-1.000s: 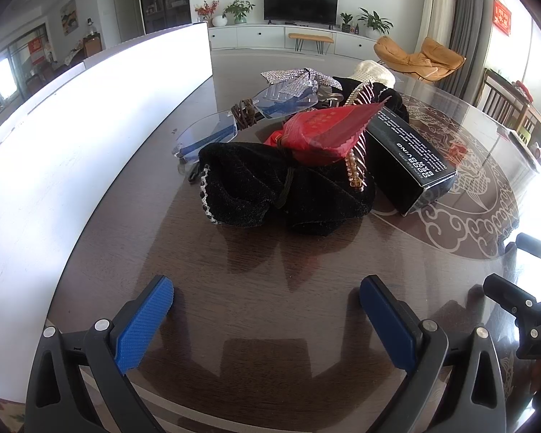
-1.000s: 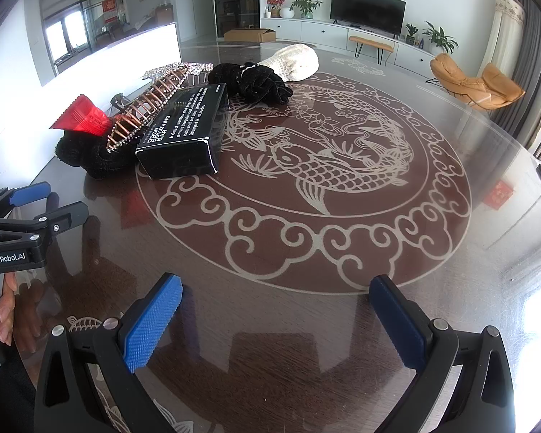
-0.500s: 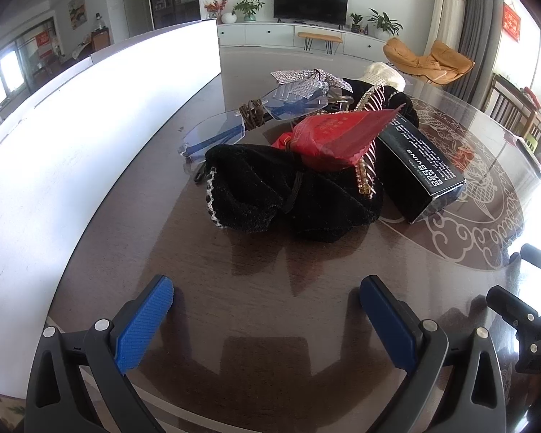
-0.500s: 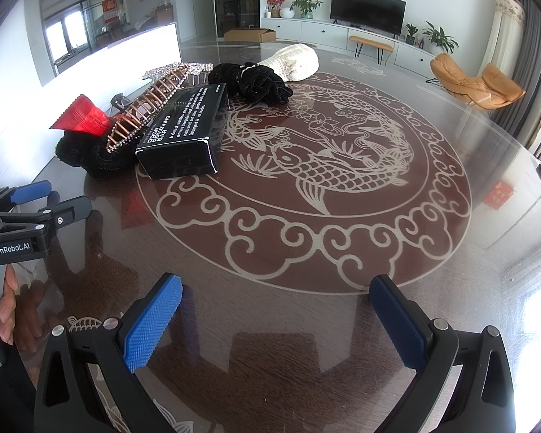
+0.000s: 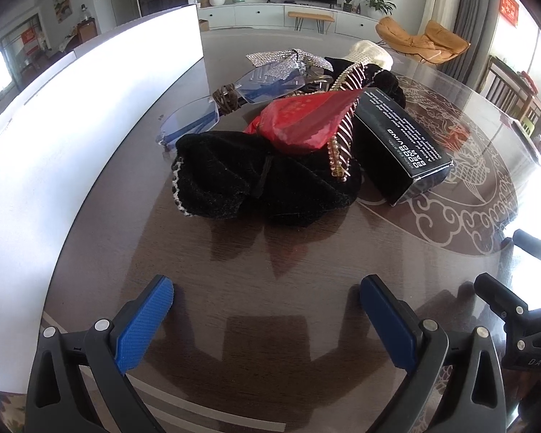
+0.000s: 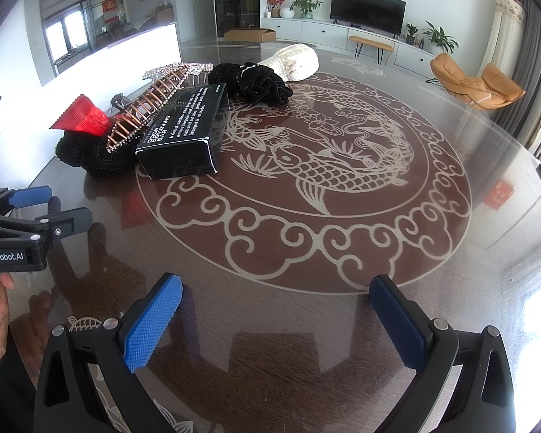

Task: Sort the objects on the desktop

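Ahead of the left gripper (image 5: 267, 319), a black velvet pouch (image 5: 256, 180) is lying under a red packet (image 5: 303, 122) and a gold comb (image 5: 342, 133), touching a black box (image 5: 400, 137). Both grippers, left and right gripper (image 6: 276, 319), are hovering with jaws apart, holding nothing, over a glossy dark table (image 6: 234, 324) bearing 1 fish medallion (image 6: 317, 166).

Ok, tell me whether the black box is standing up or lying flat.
Lying flat. The black box rests on its broad side on the table, its printed face up and its end flap shut.
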`<act>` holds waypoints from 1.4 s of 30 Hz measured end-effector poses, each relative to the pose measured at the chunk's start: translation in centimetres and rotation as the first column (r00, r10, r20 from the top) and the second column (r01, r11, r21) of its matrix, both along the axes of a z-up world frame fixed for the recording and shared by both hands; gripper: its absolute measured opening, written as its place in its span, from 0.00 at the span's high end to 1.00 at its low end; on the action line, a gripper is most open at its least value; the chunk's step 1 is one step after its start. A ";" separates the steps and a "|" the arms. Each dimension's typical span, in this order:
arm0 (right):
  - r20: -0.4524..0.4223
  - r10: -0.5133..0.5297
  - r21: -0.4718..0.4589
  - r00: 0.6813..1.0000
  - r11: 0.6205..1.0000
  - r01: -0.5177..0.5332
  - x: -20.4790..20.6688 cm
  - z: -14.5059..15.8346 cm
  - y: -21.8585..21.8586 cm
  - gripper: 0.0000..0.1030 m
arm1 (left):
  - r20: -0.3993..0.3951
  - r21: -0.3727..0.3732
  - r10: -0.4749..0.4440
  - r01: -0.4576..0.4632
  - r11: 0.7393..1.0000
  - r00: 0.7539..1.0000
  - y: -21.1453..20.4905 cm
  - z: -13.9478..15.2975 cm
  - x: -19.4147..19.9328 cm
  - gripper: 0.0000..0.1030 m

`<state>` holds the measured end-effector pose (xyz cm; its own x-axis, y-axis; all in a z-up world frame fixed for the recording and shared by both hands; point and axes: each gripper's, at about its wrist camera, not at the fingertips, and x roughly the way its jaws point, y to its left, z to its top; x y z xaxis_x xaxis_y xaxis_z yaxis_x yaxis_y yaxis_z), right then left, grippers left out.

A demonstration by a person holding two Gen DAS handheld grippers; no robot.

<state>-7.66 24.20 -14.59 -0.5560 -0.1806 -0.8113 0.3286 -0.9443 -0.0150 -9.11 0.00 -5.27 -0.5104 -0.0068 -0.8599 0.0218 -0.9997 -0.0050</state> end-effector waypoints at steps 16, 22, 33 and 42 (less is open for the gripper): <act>0.000 0.000 0.000 1.000 1.000 0.000 -0.1 0.0 0.0 0.00 | 0.034 -0.001 -0.011 0.011 1.000 0.999 0.1 0.1 -0.6 0.00; 0.000 0.000 0.000 1.000 1.000 0.000 0.0 0.0 0.0 0.00 | 0.051 0.000 -0.032 0.032 1.000 0.998 0.0 0.1 -0.3 0.00; 0.000 -0.001 -0.001 1.000 1.000 0.001 -0.1 0.0 0.0 0.00 | 0.057 -0.002 -0.019 0.019 1.000 0.998 0.0 0.1 -0.3 0.00; 0.000 -0.001 -0.001 1.000 1.000 0.001 -0.1 0.0 0.0 0.00 | 0.037 -0.003 -0.002 0.002 1.000 0.999 0.6 0.0 -0.7 0.00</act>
<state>-7.73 24.21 -14.62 -0.5563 -0.1807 -0.8111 0.3278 -0.9446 -0.0144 -9.81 0.65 -5.29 -0.4784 -0.0083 -0.8781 0.0202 -0.9998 -0.0015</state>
